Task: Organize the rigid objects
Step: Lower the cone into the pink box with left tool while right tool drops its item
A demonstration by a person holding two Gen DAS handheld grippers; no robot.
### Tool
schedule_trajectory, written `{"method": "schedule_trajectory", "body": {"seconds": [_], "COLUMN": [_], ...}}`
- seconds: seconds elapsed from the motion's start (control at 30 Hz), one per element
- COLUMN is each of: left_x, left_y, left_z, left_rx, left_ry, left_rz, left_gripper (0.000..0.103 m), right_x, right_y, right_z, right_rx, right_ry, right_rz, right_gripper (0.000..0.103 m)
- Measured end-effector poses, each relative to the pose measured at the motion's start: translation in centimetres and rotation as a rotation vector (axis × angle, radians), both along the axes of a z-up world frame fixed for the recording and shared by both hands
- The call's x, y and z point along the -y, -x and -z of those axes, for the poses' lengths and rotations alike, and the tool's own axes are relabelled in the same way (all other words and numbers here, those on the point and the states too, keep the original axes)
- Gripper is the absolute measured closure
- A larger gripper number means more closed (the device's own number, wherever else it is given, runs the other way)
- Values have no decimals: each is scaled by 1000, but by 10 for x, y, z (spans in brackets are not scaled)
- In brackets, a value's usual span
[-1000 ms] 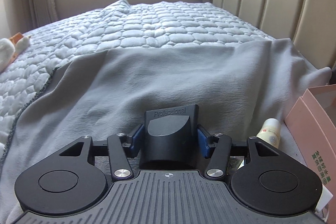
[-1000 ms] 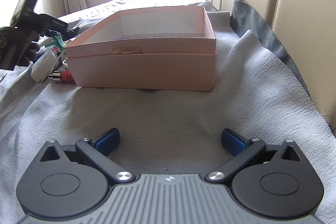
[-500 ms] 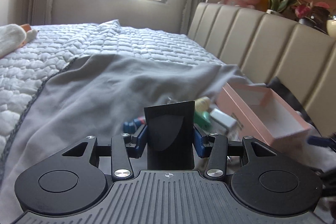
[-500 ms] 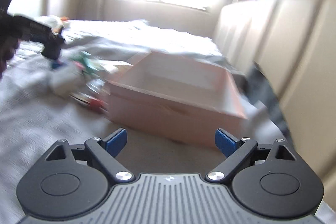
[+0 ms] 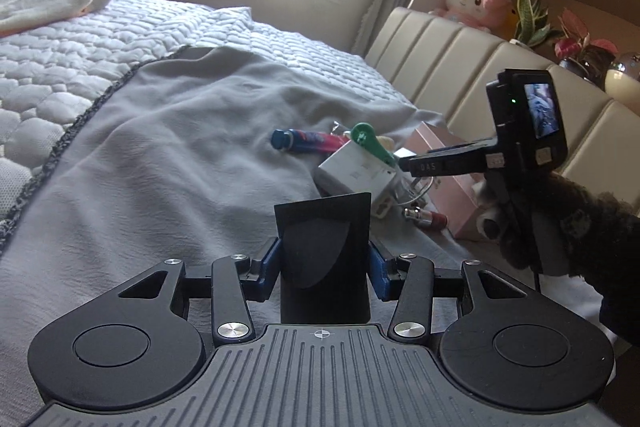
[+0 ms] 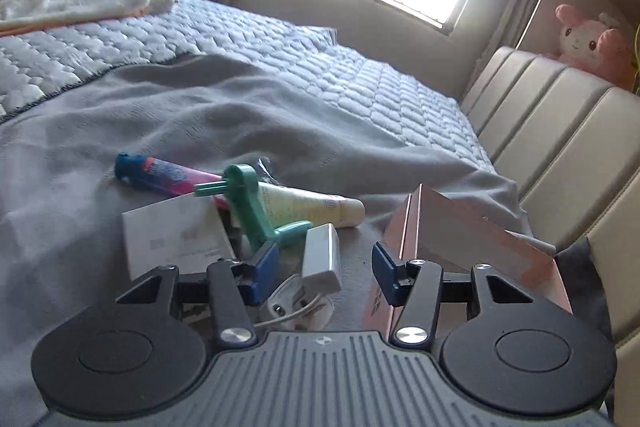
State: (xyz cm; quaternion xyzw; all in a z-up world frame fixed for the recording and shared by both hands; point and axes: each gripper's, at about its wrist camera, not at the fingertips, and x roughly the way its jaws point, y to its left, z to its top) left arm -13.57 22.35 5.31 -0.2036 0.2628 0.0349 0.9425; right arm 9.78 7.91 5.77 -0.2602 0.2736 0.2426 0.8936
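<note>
Gripping black nozzle [image 5: 324, 251], left gripper [image 5: 324, 263] was clamped on it, above grey blanket [image 5: 160, 155], pile ahead-right. Right gripper [image 6: 324, 271] gaped empty, nearer pile: silver charger [image 6: 322, 261] lay just between its fingers, long axis pointing away. Pink box [image 6: 472, 247] sat right of that. Counted: two tubes, one green tool [image 6: 248, 211], one white carton [image 6: 176, 235], one box.

Tubes [image 6: 168, 179] behind cartons [image 6: 176, 235], box [image 6: 472, 247] right, all on blanket [image 6: 100, 115]
</note>
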Motion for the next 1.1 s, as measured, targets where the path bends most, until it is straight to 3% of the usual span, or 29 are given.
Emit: {"method": "schedule_trajectory", "body": {"seconds": [0.03,0.1,0.23,0.4,0.5,0.67,0.87,0.97,1.1], "left_x": [-1,-1,7,44,81,138,188,195,201], "left_y": [3,7,9,0,-11,-36,-107,-169,-248], "left_z": [1,1,1,-1,-4,-19,-75,-101,-91], "left_rx": [4,4,-20,-70,-106,-127,-5,47,-27], "left_ry": [4,8,16,16,-5,-59,-176,-129,-147], "left_rz": [-1,-3,19,144,257,392,418,385,301], "left_gripper": [53,53,53,53,53,53,53,53,56], "right_x": [-2,-3,24,92,139,210,277,296,307], "right_y": [-9,-18,11,78,106,144,169,176,174], "right_z": [4,3,-30,-79,-84,-66,-48,-46,-45], "right_rx": [-36,-100,-76,-40,-37,31,83,114,127], "right_ry": [10,11,-103,-231,-263,-255,-265,-278,-314], "right_rz": [12,29,8,-74,-63,21,85,87,118], "right_gripper": [69,81,81,81,81,81,81,81,81]}}
